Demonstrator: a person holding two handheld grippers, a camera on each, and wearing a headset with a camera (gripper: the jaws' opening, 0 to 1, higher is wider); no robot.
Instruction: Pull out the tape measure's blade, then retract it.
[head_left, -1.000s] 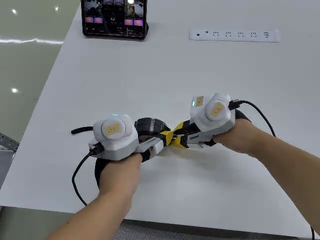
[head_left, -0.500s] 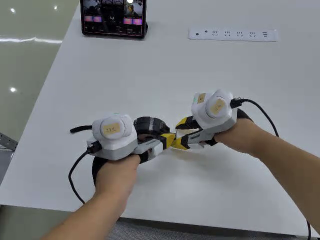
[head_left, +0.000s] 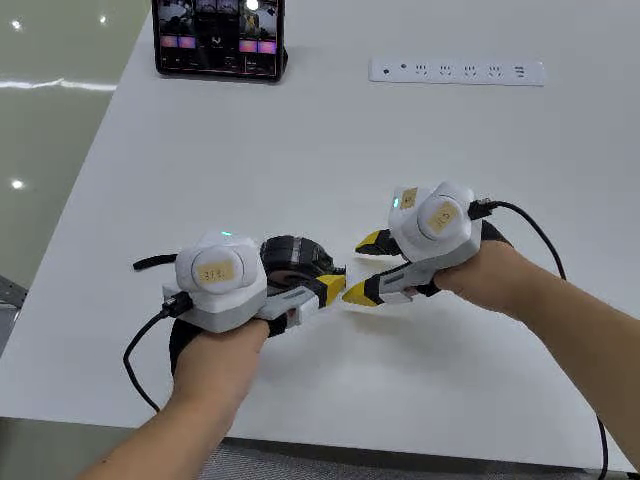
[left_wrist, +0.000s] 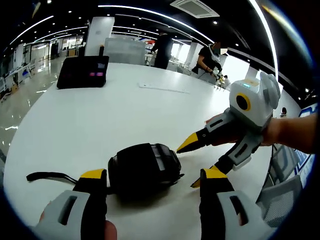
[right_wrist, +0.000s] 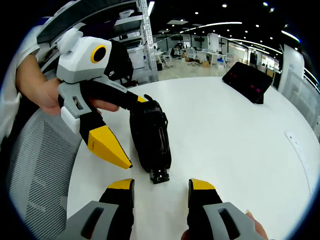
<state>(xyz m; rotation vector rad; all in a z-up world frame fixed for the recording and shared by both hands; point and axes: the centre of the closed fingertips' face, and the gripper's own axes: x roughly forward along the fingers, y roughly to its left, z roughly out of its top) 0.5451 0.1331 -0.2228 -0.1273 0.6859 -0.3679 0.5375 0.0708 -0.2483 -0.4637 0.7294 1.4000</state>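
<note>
Left gripper (left_wrist: 150, 176): jaws apart, one on either side of the tape measure (left_wrist: 142, 170). One jaw sits close against the case and a gap shows at the other, so it is not clamped. Right gripper (right_wrist: 161, 183): jaws apart with nothing between them, pointed at the end of the tape measure, where a small black tab (right_wrist: 159, 175) sticks out of the case. In the head view the jaw ends of the two grippers come very near each other just right of the tape measure. I cannot tell whether they touch.

Count:
- Grippers: 2, one in my left hand (head_left: 222, 355), one in my right hand (head_left: 490, 275).
- Tape measure: 1, a black case lying on the white table (head_left: 300, 150) between the two grippers.
- Strap (left_wrist: 50, 176): 1, black. It trails flat on the table from the side of the tape measure away from the right gripper.
- Cables: 2, black. The left cable (head_left: 138, 350) loops off the back of my left gripper, and the right cable (head_left: 525, 225) runs off the back of my right gripper.
- Tablet (head_left: 220, 38): 1, dark with a lit screen. It stands well beyond the tape measure, a little to its left.
- Power strip (head_left: 457, 72): 1, white. It lies flat well beyond the tape measure, to its right.
</note>
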